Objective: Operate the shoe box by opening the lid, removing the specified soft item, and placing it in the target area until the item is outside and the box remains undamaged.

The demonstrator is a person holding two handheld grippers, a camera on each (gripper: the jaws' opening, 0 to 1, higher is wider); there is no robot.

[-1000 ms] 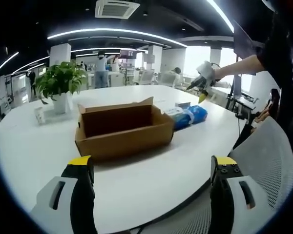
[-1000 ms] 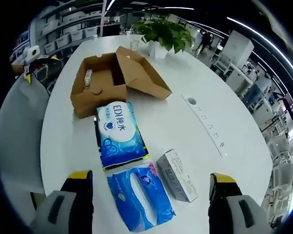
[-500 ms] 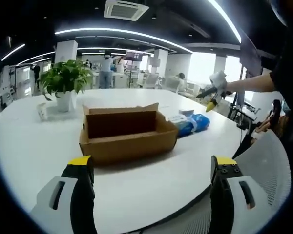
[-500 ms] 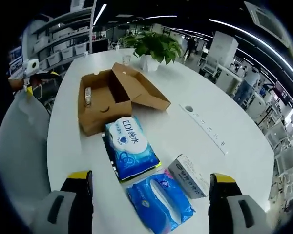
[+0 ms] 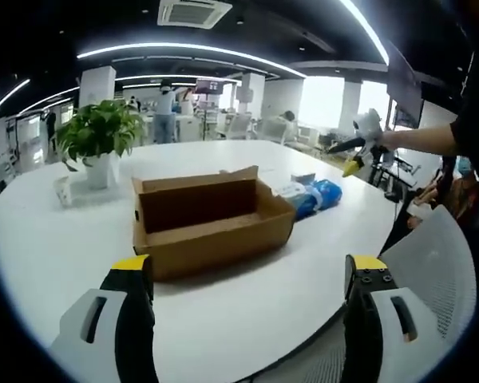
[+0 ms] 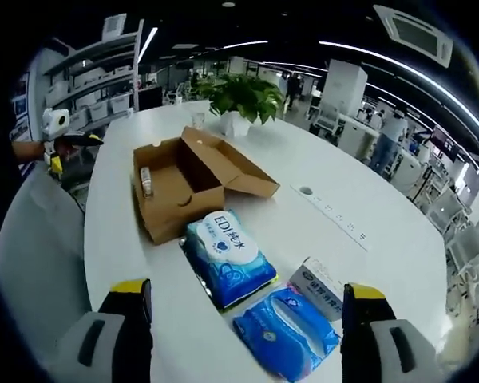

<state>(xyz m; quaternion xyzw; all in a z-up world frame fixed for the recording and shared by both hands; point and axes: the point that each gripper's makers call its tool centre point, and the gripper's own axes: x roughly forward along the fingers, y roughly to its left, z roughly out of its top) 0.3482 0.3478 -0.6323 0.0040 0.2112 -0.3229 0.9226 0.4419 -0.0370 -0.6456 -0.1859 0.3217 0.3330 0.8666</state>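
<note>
Compared with the frame one second earlier, the right gripper view has pulled back and risen, so the tissue packs sit lower and farther from the lens; no object on the table has shifted. The cardboard shoe box (image 6: 180, 185) stands open on the white table (image 6: 319, 171), its lid (image 6: 233, 163) folded back to the far side and resting flat. Just beside the box's near-right end lies a blue-and-white wet-wipe pack (image 6: 227, 257), then a darker blue tissue pack (image 6: 287, 331) with a small white carton (image 6: 323, 287) touching its far edge. A small bottle-like item (image 6: 146, 181) lies against the box's inner left wall.

In the left gripper view the shoe box (image 5: 210, 219) is seen from its long side, the blue packs (image 5: 313, 194) to its right and a potted plant (image 5: 98, 140) at far left. The left gripper (image 5: 247, 275) and the right gripper (image 6: 247, 299) both have their jaws spread wide and carry nothing; the right gripper (image 5: 353, 153) also appears at the far right of the left gripper view, raised above the table.

Judgement: soft packs already lie outside the box. Risk from here lies in a descending jaw catching the thin cardboard wall or the folded lid, creasing or tearing it, or dragging the light box across the smooth table.
</note>
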